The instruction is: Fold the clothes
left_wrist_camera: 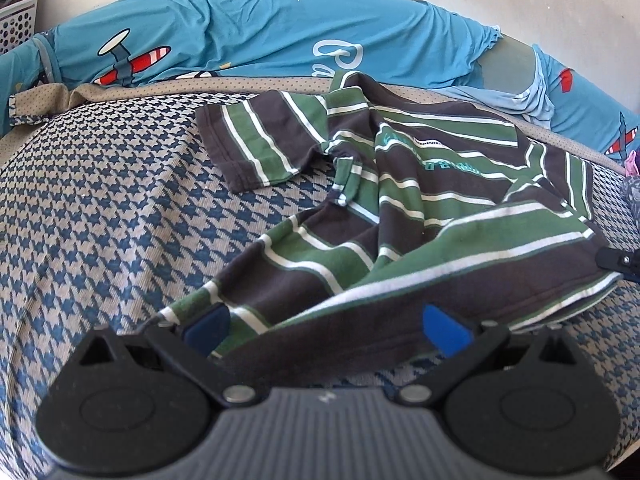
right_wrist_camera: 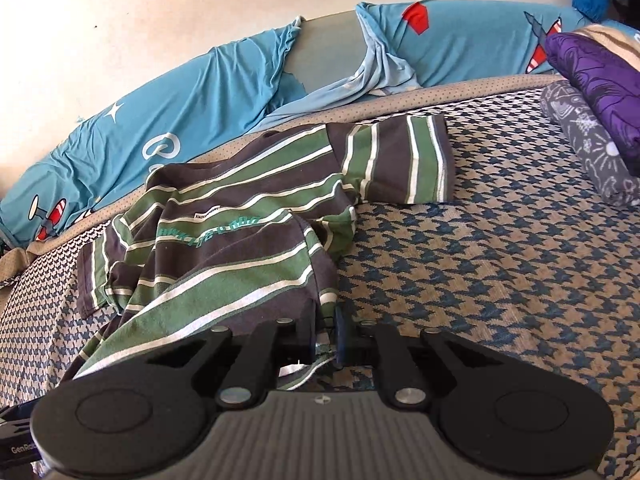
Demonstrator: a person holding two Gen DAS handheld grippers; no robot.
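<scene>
Gripping the hem corner of the striped shirt (right_wrist_camera: pixel 224 248), my right gripper (right_wrist_camera: pixel 324 340) has its blue pads closed on a pinch of cloth at the lower centre of the right wrist view. My left gripper (left_wrist_camera: pixel 326 324) stands with its fingers spread wide at the lower centre of the left wrist view; the dark hem band runs across the gap between the pads, but I cannot tell whether either pad touches it, and nothing is clamped there.

From both tools the shirt lies straight ahead and upward in frame, on the houndstooth cover (left_wrist_camera: pixel 100 208). Its body is rumpled and partly doubled over near the hem, the printed chest lettering facing up. One sleeve (left_wrist_camera: pixel 252 144) lies flat toward the upper left of the left view; the other sleeve (right_wrist_camera: pixel 400 158) lies flat toward the upper right of the right view. The long axis, hem to collar, thus runs away from me toward the blue bedding (left_wrist_camera: pixel 248 28) at the top of the frame, with the hem the near edge.

I judge the deciding relation to be this: both grippers sit along the same near edge, the right already fastened, the left merely straddling it. Folded clothes (right_wrist_camera: pixel 592 92) rest at the upper right of the right view, well apart.
</scene>
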